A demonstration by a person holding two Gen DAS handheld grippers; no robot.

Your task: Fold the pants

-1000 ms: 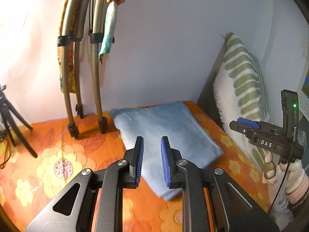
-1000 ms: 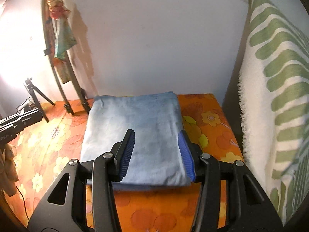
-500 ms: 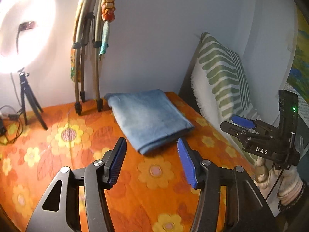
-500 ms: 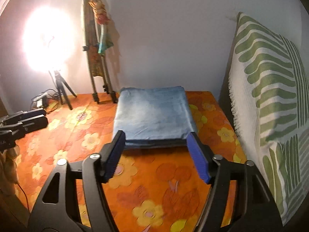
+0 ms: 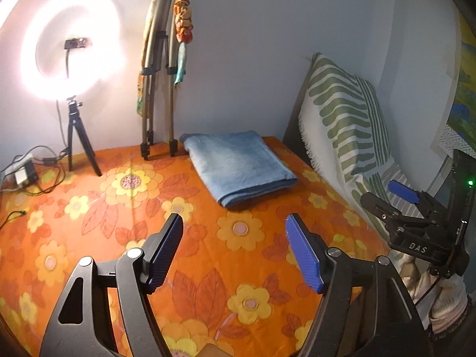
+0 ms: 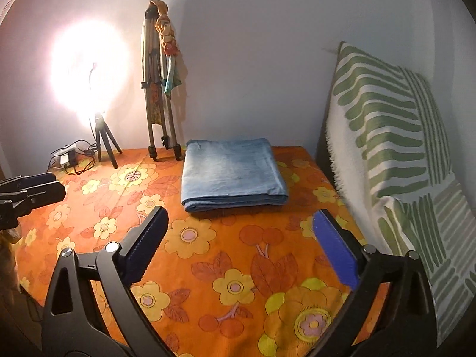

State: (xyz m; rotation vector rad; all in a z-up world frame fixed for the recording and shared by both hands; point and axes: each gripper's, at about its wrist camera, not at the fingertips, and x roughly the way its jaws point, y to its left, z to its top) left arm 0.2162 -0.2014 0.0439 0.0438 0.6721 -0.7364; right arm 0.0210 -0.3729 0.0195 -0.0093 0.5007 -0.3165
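Right wrist view: folded pants [image 6: 233, 174] lie well beyond the spread, empty right tool [image 6: 241, 247].

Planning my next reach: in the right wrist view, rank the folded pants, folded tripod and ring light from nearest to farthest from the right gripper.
From the right gripper:
1. Folded pants, straight ahead, slightly left.
2. Folded tripod, behind the pants' left corner, against the wall.
3. Ring light, far left.

Bare orange bedspread [image 6: 238, 255] filled the lower centre, free for passage. The folded pants [image 6: 232, 172] blocked centre frame, the striped pillow [image 6: 395, 154] walled the right edge, and tripods [image 6: 160, 136] and cables [image 6: 71, 160] crowded the upper left.
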